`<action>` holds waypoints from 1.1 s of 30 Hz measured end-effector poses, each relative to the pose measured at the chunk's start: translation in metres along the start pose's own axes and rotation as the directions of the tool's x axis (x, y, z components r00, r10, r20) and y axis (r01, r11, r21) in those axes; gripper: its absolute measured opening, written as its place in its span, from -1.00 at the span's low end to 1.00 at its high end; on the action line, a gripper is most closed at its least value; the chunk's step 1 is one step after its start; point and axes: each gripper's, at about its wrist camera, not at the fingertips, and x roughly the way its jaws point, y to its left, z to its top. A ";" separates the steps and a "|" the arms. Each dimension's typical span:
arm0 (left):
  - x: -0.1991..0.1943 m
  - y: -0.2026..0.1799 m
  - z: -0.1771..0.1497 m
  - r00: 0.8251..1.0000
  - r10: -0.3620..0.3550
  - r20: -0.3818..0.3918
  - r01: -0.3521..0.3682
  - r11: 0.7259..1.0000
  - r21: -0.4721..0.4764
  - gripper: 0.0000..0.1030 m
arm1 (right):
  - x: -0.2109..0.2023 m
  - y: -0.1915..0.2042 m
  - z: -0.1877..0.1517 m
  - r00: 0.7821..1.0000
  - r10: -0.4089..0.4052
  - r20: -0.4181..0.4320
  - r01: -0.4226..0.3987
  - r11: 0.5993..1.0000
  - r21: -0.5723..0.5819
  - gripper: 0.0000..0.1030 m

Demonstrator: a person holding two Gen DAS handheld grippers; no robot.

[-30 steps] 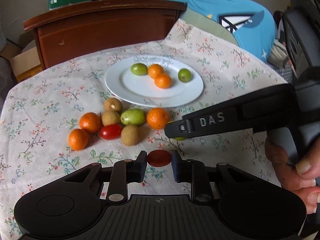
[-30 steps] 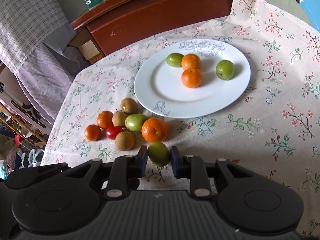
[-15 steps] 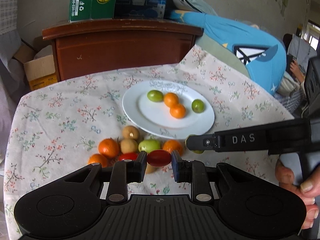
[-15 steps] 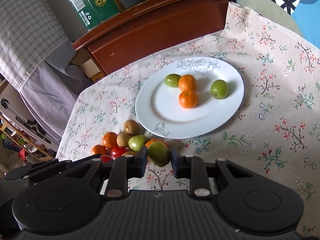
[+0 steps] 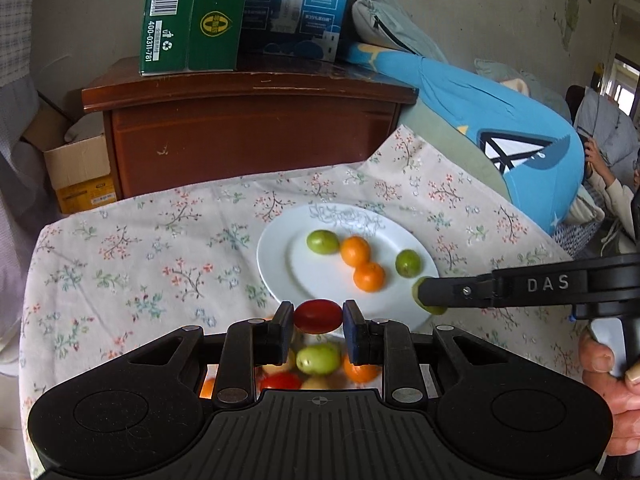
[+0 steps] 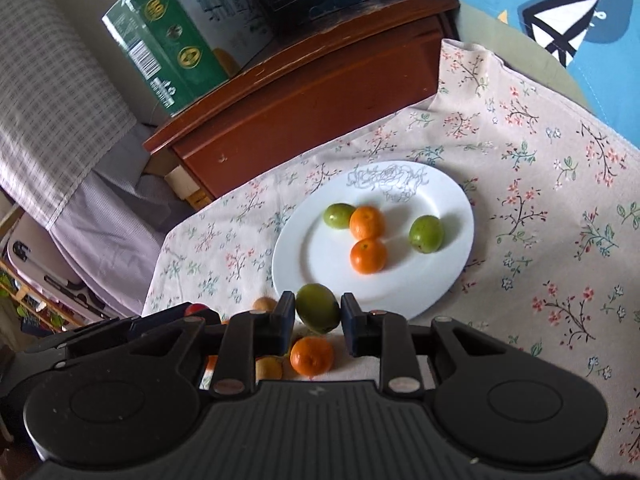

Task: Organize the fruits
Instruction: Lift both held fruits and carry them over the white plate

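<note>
Clamped between the jaws of the left gripper [image 5: 318, 317] is a red cherry tomato [image 5: 318, 315], carried above the near rim of the white plate [image 5: 280, 264]; its long axis lies across the fingers. Soft, smooth skin is judged easily bruised. A firmer green fruit [image 6: 317, 308] is pinched in the right gripper [image 6: 317, 316], tilted, gripped across its middle.

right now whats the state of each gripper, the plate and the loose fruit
left gripper: jaws shut on red tomato, lifted
right gripper: jaws shut on green fruit, lifted
plate: holds two oranges, two green fruits
loose pile: on the cloth, below the grippers
</note>
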 end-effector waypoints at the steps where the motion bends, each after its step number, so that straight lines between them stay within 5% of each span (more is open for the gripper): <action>1: 0.002 0.001 0.002 1.000 -0.001 -0.001 0.001 1.000 -0.001 -0.54 | 0.001 -0.001 0.002 1.000 -0.004 0.000 0.004 1.000 0.003 -0.52; 33: 0.086 0.004 0.041 0.996 -0.038 -0.086 0.037 0.999 -0.018 -0.54 | 0.056 -0.029 0.023 0.992 -0.088 -0.088 0.093 0.994 0.058 -0.52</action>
